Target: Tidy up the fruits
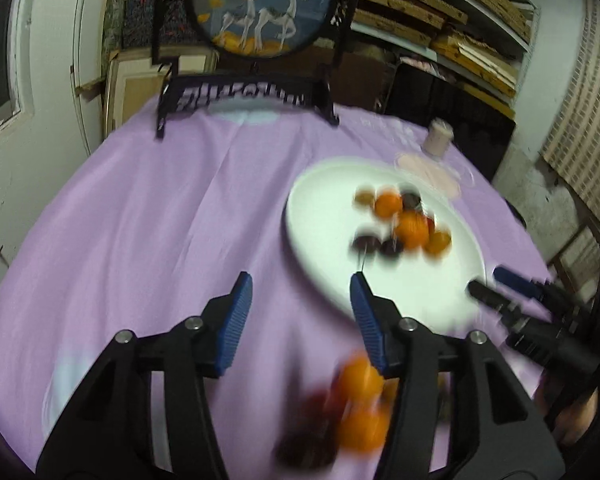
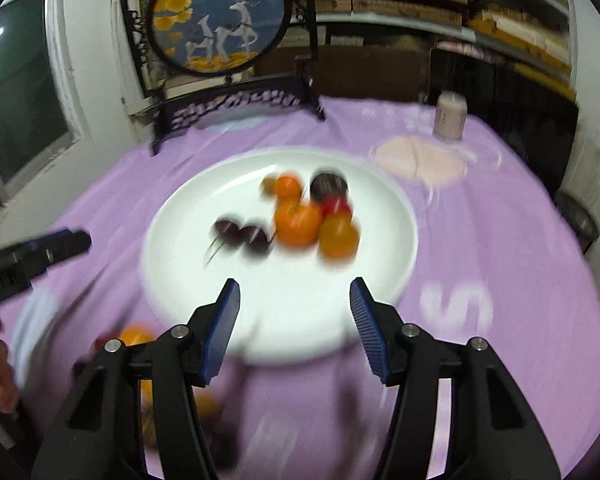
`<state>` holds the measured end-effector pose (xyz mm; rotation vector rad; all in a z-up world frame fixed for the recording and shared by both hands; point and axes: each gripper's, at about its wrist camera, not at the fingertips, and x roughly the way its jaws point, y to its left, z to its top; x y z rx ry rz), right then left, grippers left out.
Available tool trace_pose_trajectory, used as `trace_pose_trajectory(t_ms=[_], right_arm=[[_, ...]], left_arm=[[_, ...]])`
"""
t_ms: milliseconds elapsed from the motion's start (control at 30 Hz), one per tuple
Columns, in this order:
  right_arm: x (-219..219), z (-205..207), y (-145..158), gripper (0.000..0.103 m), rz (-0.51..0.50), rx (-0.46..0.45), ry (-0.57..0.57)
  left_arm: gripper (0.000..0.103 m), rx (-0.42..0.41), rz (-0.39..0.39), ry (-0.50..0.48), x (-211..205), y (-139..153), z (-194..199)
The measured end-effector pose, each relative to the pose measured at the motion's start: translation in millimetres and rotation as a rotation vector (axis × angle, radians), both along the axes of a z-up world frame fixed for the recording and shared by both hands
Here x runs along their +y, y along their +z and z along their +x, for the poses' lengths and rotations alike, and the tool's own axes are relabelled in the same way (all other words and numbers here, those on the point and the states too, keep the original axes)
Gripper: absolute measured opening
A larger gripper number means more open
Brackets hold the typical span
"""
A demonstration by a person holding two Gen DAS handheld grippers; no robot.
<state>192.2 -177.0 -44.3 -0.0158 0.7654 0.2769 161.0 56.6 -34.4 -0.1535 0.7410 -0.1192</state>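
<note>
Two grippers hang wide apart and empty over the lilac tablecloth (image 2: pixel 500 240): right gripper (image 2: pixel 295 300) above the white plate's (image 2: pixel 188 280) near rim, left gripper (image 1: pixel 300 300) off its left rim. Blurred oranges (image 2: pixel 296 222), dark plums (image 2: pixel 242 236) cluster mid-plate; loose fruit (image 1: pixel 356 400) lies near the table's front edge.

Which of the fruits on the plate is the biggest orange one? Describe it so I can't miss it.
Find the large white round plate on the lilac tablecloth. In its fruit cluster, the biggest round orange fruit sits centrally, right of two dark cherries. A smaller orange fruit lies behind it; a yellower one sits right.
</note>
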Motion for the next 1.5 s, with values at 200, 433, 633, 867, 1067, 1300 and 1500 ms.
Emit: trace_pose_trajectory(t_ms=[200, 433, 633, 867, 1067, 1300, 1500], right_arm=[[-12.4, -74.7, -17.9, 0.058, 0.022, 0.105, 0.047], [27.3, -89.9, -13.5, 0.058, 0.057, 0.123, 0.182], [94.4, -79.9, -11.1, 0.059, -0.039, 0.082, 0.339], [136.6, -54.2, -39.7, 0.053, -0.19, 0.114, 0.35], [114.4, -58.1, -31.4, 0.04, -0.073, 0.166, 0.34], [36.7, -91.1, 9.3, 0.04, 0.0, 0.066, 0.18], [-15.9, -95.6, -15.0, 0.04, 0.05, 0.148, 0.059]], left_arm=[[0.058, 0.058, 0.078, -0.039, 15.7, -27.0, -66.4], [0.059, 0.099, 0.058, -0.036, 19.9, -37.0, -75.1], [0.06, 0.084, 0.045, 0.005, 36.9, -31.6, -87.7], [0.065, 0.055, 0.033, 0.029, 56.3, -22.5, -105.1], [0.066, 0.084, 0.025, -0.04, 35.5, -29.5, -95.7], [0.066, 0.138, 0.04, -0.12, -0.6, -46.1, -70.2], [0.062, 0.178, 0.094, -0.116, -25.6, -59.8, -48.4]])
